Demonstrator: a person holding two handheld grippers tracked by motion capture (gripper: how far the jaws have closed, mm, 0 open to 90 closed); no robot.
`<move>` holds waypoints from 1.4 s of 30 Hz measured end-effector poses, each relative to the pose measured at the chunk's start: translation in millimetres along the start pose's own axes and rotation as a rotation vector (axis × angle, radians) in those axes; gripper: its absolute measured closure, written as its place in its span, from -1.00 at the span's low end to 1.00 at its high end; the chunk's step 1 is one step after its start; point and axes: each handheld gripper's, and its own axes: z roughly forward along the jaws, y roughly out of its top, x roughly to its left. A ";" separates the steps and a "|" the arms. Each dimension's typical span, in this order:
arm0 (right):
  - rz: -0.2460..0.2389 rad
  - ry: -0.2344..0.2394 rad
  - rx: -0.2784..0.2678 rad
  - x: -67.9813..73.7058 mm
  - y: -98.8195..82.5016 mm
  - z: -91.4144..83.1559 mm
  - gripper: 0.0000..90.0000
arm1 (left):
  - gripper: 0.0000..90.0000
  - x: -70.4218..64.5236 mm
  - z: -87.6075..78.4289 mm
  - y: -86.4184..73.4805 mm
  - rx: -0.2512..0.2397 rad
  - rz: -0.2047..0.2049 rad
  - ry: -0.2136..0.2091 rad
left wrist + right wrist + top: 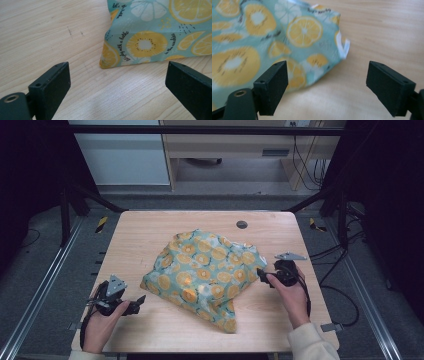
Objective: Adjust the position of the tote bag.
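We see little else on the wooden table — a small dark round insert near its far edge, well apart from the work, and nothing between the grippers and the cloth. The lemon-print cloth lies crumpled at the table's middle, its long axis running from the far middle toward the near right, a narrow tail pointing at us. Our left gripper waits near its left corner, jaws spread and empty; our right gripper sits at its right edge, jaws apart — clamped on nothing.
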 end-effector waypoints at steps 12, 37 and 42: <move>0.058 0.076 0.130 -19.5 16.4 54.0 -0.55 | -0.85 -1.0 -7.7 25.3 -0.092 0.004 -0.004; -0.081 0.169 -0.028 8.1 21.6 31.7 0.94 | -0.85 15.5 74.6 155.8 -0.022 -0.052 -0.079; -0.088 0.168 -0.037 8.6 22.5 28.2 0.94 | -0.83 16.8 98.1 164.6 0.050 -0.032 -0.070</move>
